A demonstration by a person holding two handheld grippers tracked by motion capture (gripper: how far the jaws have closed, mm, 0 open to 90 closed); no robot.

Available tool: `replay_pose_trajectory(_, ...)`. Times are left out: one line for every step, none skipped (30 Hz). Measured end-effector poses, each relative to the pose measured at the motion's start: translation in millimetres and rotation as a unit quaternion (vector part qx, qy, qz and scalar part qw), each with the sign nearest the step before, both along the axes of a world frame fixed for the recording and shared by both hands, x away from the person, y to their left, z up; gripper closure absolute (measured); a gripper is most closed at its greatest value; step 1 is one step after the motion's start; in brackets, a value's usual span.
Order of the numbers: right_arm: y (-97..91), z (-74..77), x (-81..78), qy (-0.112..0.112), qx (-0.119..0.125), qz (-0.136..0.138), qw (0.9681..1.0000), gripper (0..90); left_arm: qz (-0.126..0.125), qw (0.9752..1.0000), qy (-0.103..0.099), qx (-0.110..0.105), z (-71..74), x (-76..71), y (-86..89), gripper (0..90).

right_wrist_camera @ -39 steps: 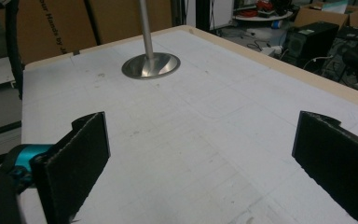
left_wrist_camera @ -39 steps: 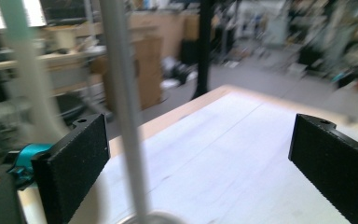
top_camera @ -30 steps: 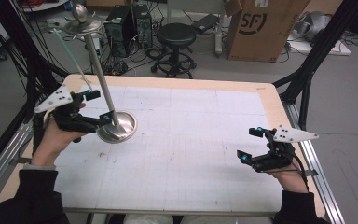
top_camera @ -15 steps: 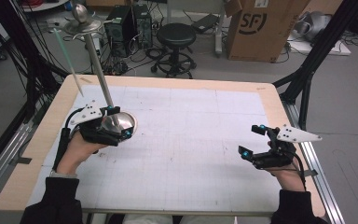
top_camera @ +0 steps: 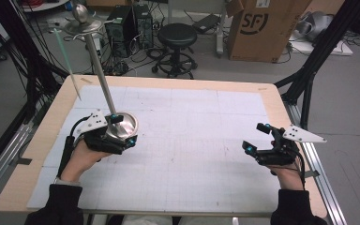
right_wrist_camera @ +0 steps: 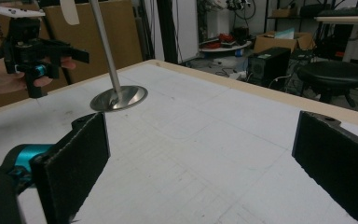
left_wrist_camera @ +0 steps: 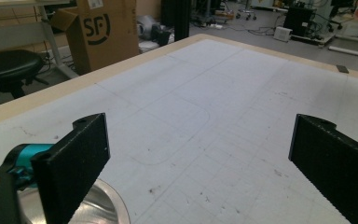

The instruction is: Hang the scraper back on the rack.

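A metal stand (top_camera: 104, 84) with a round dished base (top_camera: 123, 125) and a tall thin pole is standing upright on the left part of the tabletop (top_camera: 192, 140), its long axis rising almost vertically toward a small disc at the top. The left tool (top_camera: 115, 136) is hovering right at the near edge of that base, its jaws spread wide and grasping nothing; in the left gripper view the base rim (left_wrist_camera: 93, 205) is showing just below the left jaw, so the pole appears to lie slightly to that side of the gap. The right tool (top_camera: 262, 150) is resting well apart on the right side, likewise released, pointing across toward the stand (right_wrist_camera: 116, 95). The left hand (top_camera: 82, 157) is clearly the nearer one.
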State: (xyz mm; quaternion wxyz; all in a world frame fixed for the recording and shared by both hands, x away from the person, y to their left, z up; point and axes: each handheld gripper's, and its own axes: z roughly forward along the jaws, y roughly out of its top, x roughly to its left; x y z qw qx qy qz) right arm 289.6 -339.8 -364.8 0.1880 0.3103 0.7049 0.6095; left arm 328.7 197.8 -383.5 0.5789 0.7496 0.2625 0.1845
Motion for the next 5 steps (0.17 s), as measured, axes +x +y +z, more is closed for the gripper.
replay_pose_trajectory(0.6,-0.1,1.1,0.000,-0.001,-0.001,1.0000,3.0,0.004,1.0000,0.002,0.002,-0.4,-0.9,1.2,5.7)
replay_pose_trajectory(1.4,-0.3,2.7,-0.001,-0.002,-0.001,1.0000,3.0,0.006,1.0000,0.005,0.002,-0.6,-2.1,2.0,5.7)
replay_pose_trajectory(2.3,-0.5,4.1,0.001,-0.003,0.001,1.0000,3.0,0.007,1.0000,0.002,0.000,-0.6,-3.3,3.3,5.7)
replay_pose_trajectory(3.4,-0.6,5.4,0.002,-0.003,0.001,1.0000,3.0,0.008,0.9999,-0.001,-0.006,-0.6,-4.5,4.8,5.7)
replay_pose_trajectory(4.4,-0.9,7.0,0.002,-0.004,0.001,1.0000,3.0,0.010,0.9999,-0.001,-0.012,-0.5,-5.6,6.2,5.7)
